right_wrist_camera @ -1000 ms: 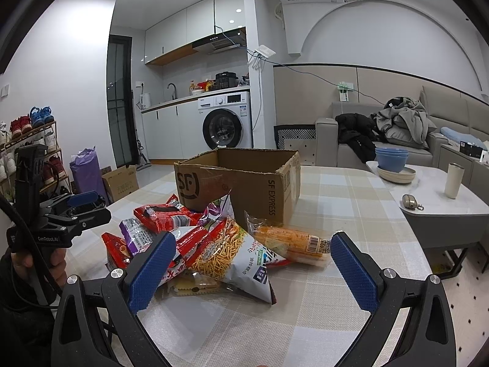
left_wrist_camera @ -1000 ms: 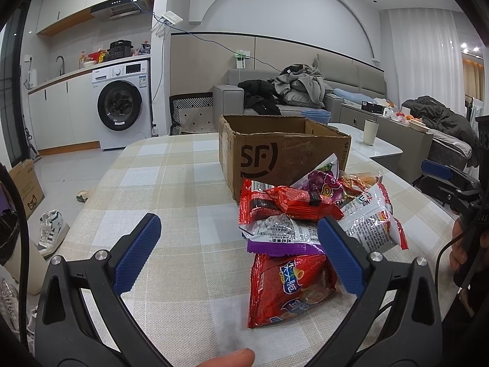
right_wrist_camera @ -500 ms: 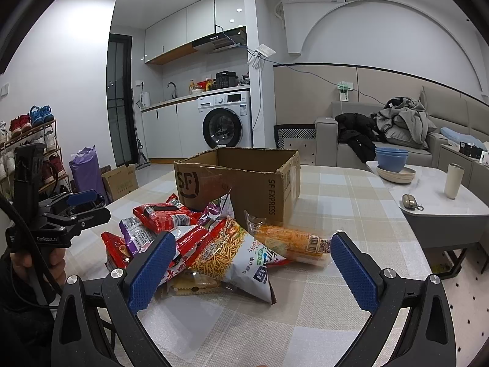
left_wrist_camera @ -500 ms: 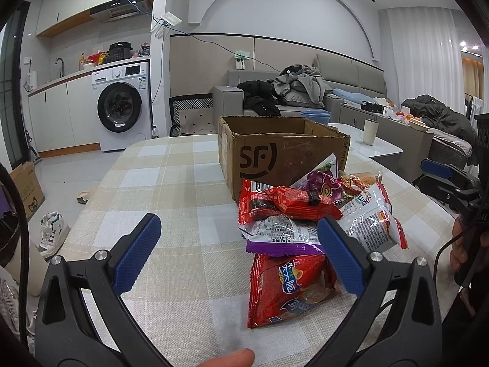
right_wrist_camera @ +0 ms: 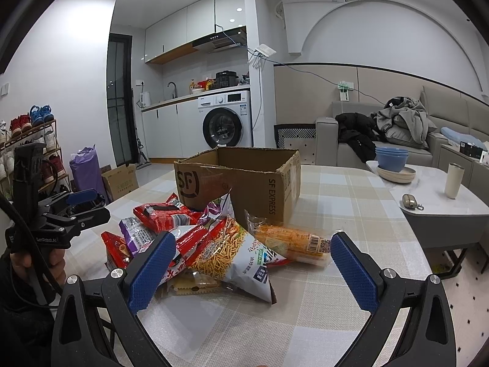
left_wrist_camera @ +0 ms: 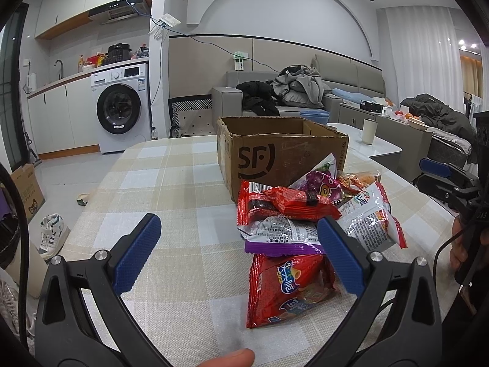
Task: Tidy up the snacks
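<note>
The left gripper (left_wrist_camera: 237, 246) is held low and level, its two blue-padded fingers (left_wrist_camera: 137, 252) spread wide apart with nothing gripped between them. A fingertip of the holding hand (left_wrist_camera: 227, 359) is seen at the bottom edge of the left wrist view. The right gripper (right_wrist_camera: 252, 270) is likewise held level with its blue pads (right_wrist_camera: 353, 273) spread wide and nothing clamped. In the right wrist view the left hand (right_wrist_camera: 36, 260) is seen wrapped around its handle.

Washing machine (right_wrist_camera: 225, 121) standing under the counter, clothes (right_wrist_camera: 400, 119) lying on the sofa (left_wrist_camera: 351, 76), blue bowls (right_wrist_camera: 391, 159) sitting stacked, white cup (right_wrist_camera: 454, 180) standing nearby.
</note>
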Demonstrator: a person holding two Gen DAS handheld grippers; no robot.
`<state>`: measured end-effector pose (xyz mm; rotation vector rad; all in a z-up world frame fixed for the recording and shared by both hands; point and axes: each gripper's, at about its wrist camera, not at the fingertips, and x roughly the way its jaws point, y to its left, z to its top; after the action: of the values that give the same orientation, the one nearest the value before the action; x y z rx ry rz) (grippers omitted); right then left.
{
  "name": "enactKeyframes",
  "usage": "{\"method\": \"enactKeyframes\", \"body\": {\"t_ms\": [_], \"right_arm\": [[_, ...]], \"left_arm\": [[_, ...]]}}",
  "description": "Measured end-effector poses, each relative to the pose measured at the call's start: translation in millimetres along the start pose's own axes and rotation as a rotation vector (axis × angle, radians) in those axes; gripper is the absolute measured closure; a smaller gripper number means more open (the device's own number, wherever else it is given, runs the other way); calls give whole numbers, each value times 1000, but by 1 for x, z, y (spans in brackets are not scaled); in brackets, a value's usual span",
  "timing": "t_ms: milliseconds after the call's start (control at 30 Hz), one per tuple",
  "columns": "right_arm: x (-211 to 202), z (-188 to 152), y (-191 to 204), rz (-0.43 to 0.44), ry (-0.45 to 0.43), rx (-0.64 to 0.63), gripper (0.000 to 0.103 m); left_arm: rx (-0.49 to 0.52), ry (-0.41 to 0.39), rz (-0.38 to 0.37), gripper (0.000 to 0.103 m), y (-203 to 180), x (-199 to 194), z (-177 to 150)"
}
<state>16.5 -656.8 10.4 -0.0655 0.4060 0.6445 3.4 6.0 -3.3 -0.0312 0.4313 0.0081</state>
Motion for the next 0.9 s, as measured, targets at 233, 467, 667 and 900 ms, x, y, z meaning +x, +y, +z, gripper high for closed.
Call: {"method": "enactKeyframes", "body": {"t_ms": [233,467,667,900], "right_arm": [[0,0,-1,1,-1,3,0],[1,-1,0,1,3,2,0],[1,0,0,1,3,3,0],[2,-2,-1,2,9,6,0]], "left_arm": [[4,0,0,1,0,0,0],[7,1,1,1,0,1,1],[9,0,1,1,0,1,1],[9,0,-1,1,0,1,1]]}}
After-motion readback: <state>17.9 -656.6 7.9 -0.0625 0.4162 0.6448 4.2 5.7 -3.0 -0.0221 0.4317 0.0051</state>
